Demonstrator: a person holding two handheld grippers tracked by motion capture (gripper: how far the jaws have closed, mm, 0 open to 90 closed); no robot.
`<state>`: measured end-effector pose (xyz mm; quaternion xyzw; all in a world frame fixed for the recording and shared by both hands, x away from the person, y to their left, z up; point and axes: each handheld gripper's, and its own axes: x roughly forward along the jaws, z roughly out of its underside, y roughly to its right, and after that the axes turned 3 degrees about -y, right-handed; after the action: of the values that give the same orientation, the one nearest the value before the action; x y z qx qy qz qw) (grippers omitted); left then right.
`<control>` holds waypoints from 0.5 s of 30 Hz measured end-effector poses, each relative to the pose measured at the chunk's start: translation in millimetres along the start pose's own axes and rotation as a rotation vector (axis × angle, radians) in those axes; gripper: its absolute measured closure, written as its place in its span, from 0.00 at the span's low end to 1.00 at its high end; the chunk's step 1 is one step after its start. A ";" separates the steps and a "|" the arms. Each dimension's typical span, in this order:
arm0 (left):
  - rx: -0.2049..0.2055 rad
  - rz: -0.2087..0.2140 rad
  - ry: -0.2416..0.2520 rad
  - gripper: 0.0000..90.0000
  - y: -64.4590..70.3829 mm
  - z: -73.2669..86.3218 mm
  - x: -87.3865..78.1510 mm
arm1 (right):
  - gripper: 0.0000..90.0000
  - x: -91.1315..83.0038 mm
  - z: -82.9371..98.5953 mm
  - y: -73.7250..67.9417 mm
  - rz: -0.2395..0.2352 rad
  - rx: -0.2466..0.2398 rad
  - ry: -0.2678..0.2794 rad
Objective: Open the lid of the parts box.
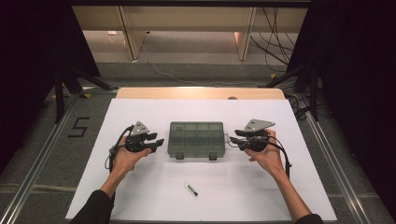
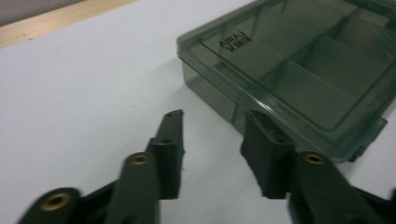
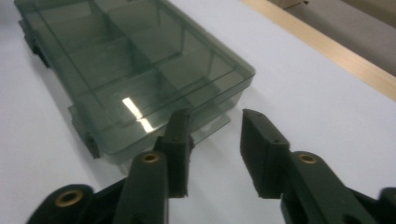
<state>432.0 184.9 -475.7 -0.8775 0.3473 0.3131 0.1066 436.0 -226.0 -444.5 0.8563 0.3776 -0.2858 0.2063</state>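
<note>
A smoky green see-through compartment box (image 1: 196, 139) lies shut in the middle of the white sheet, its two latches facing the person. My left gripper (image 1: 158, 143) hovers just off the box's left end, open, nothing between its jaws; the box (image 2: 299, 70) fills the upper right of the left gripper view beyond the gripper (image 2: 212, 140). My right gripper (image 1: 232, 136) hangs open at the box's right end, close to its small tab. In the right gripper view the box (image 3: 126, 70) lies up and to the left of the open gripper (image 3: 215, 135).
A small dark pen-like stick (image 1: 191, 189) lies on the white sheet (image 1: 140, 196) nearer the person. The wooden table edge (image 1: 201, 93) runs behind the sheet. Tripod legs, cables and dark curtains stand on both sides beyond the table.
</note>
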 end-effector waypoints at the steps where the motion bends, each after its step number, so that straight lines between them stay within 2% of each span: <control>1: 0.029 -0.019 -0.002 0.76 0.6 0.8 1.2 | 0.79 1.3 0.7 -1.8 -0.018 -0.005 -0.017; 2: 0.034 -0.011 -0.019 0.79 2.6 2.0 2.4 | 0.82 2.1 1.4 -1.8 -0.023 -0.022 -0.020; 4: 0.082 -0.016 -0.034 0.85 4.4 2.3 5.2 | 0.88 3.7 2.6 -3.1 -0.051 -0.034 -0.033; 5: 0.082 -0.016 -0.034 0.88 4.4 2.3 5.2 | 0.88 3.7 2.6 -3.1 -0.051 -0.034 -0.033; 6: 0.075 0.000 -0.034 0.91 9.1 2.7 6.5 | 0.94 4.2 3.6 -4.5 -0.061 -0.062 -0.046; 7: 0.079 0.034 -0.036 0.93 10.6 2.2 6.8 | 0.96 5.1 4.0 -5.0 -0.071 -0.070 -0.050; 9: 0.090 0.046 -0.048 0.97 11.2 2.0 6.0 | 1.00 5.9 5.0 -6.5 -0.081 -0.080 -0.063; 13: 0.104 0.063 -0.043 0.99 16.0 2.0 7.8 | 1.00 9.4 6.6 -9.0 -0.092 -0.099 -0.081; 14: 0.122 0.055 -0.051 0.99 16.3 1.7 7.8 | 1.00 13.0 8.3 -11.4 -0.097 -0.117 -0.082; 15: 0.112 0.054 -0.044 0.99 17.1 1.8 8.5 | 1.00 14.1 8.6 -12.5 -0.102 -0.122 -0.093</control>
<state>424.4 168.5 -481.9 -0.8534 0.3853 0.3152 0.1547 431.4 -215.6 -461.7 0.8075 0.4275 -0.3118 0.2606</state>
